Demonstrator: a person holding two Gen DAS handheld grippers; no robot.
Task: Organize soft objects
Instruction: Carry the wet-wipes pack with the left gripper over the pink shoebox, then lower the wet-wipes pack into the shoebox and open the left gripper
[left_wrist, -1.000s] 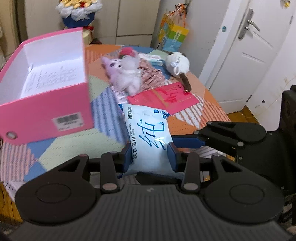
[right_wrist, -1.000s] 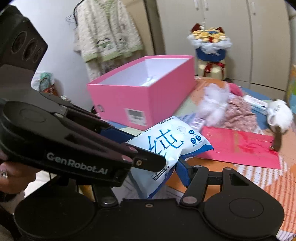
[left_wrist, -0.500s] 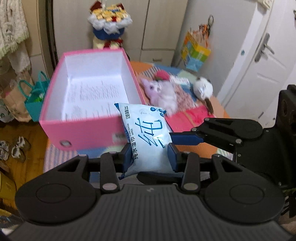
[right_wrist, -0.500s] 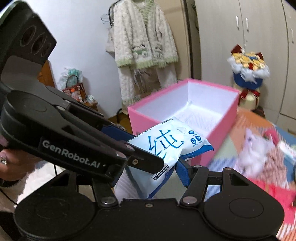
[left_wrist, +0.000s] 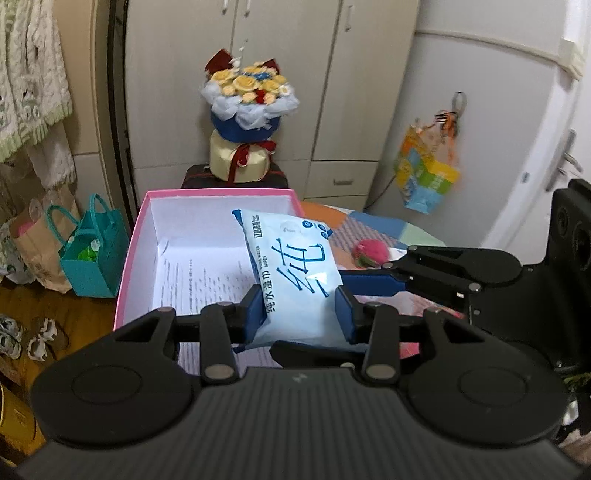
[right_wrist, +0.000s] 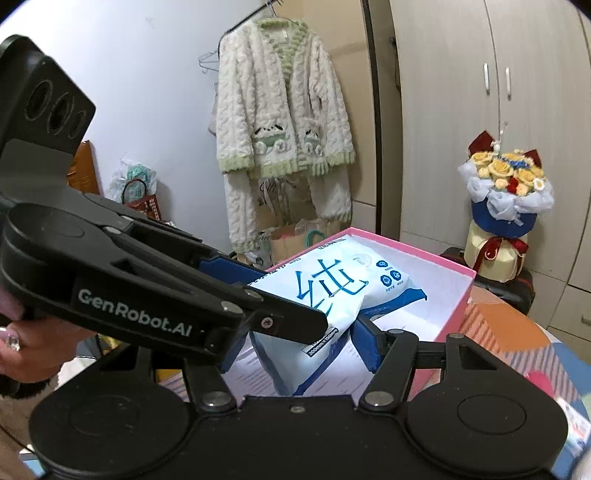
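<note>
A pale blue pack of wet wipes with a large blue character is held over the open pink box. My left gripper is shut on the pack's near end. My right gripper grips the same pack from the right side, its blue pads pressed on it. The box is white inside with a printed sheet on its floor. A pink plush item lies on the table beyond the box.
The patchwork tablecloth covers the table right of the box. A flower bouquet stands behind the box on a dark case. Teal and paper bags sit on the floor at left. A cardigan hangs on the wall.
Both grippers have carried the wipes pack up and leftward from above the table to over the open pink box. The grip on the pack is unchanged.
</note>
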